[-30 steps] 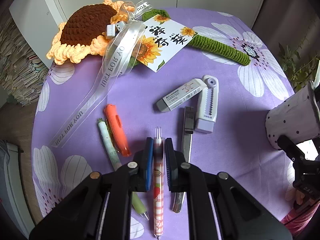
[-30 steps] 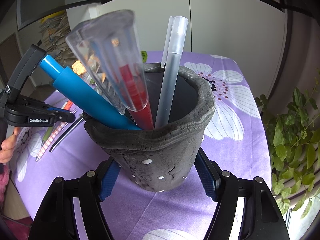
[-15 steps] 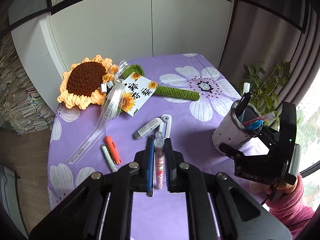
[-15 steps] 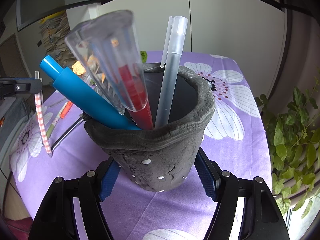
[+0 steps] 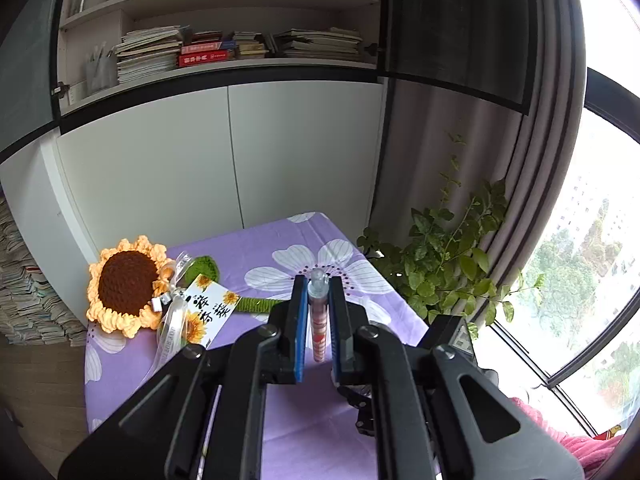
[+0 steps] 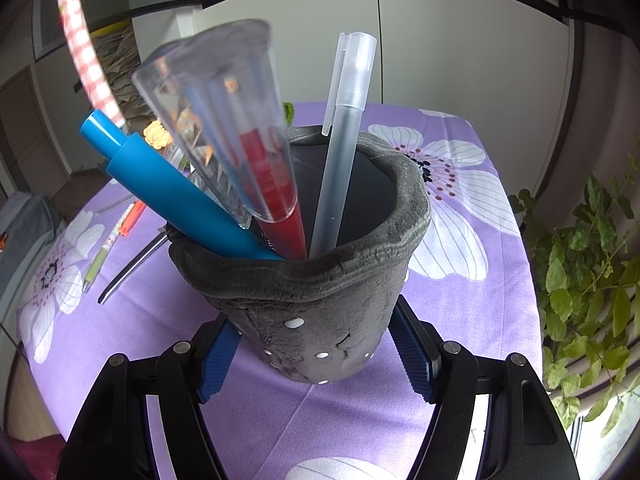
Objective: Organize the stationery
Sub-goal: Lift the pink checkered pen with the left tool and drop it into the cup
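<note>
My left gripper [image 5: 318,292] is shut on a pink checked pen [image 5: 319,320] and holds it high above the purple flowered table [image 5: 280,244]. The same pen [image 6: 86,52] shows at the upper left of the right wrist view, above the holder. My right gripper [image 6: 316,354] is shut on a grey pen holder [image 6: 316,312] standing on the table. The holder contains a blue pen [image 6: 168,192], a clear-capped red pen [image 6: 240,140] and a frosted white pen [image 6: 344,136].
A crocheted sunflower [image 5: 128,284] with ribbon and card [image 5: 208,308] lies at the table's far left. An orange pen [image 6: 132,216], a green-tipped pen [image 6: 98,260] and a dark metal tool [image 6: 132,268] lie left of the holder. A leafy plant [image 5: 444,264] stands right of the table.
My left gripper has lifted the pink checked pen off the table, risen high and moved toward the holder. My right gripper has kept its hold on the holder.
</note>
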